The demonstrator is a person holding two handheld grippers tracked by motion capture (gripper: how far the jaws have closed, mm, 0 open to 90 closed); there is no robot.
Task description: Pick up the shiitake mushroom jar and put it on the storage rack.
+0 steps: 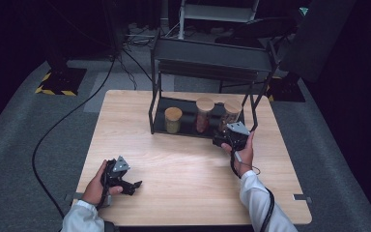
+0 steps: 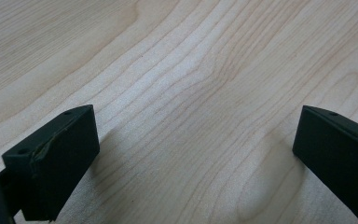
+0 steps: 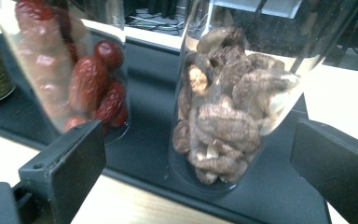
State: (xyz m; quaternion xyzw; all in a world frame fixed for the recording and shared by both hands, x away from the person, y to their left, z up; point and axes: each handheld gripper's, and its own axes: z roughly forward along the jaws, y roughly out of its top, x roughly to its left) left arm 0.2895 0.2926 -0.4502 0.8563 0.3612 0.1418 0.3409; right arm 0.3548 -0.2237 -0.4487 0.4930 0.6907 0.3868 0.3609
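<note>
three jars stand in a row on the lower shelf of the black rack (image 1: pixel 157 116) at the far side of the wooden table (image 1: pixel 183 169). right gripper (image 3: pixel 198 158) faces the rightmost one, the mushroom jar (image 3: pixel 228 107), jaws wide apart on either side of it, not touching. red-fruit jar (image 3: pixel 74 70) stands just beside. left gripper (image 2: pixel 196 154) rests over bare table, jaws apart, nothing between them.

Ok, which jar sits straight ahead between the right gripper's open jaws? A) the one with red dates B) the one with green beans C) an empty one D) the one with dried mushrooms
D: in the right gripper view the mushroom jar stands centred between the jaws, untouched by either.
</note>
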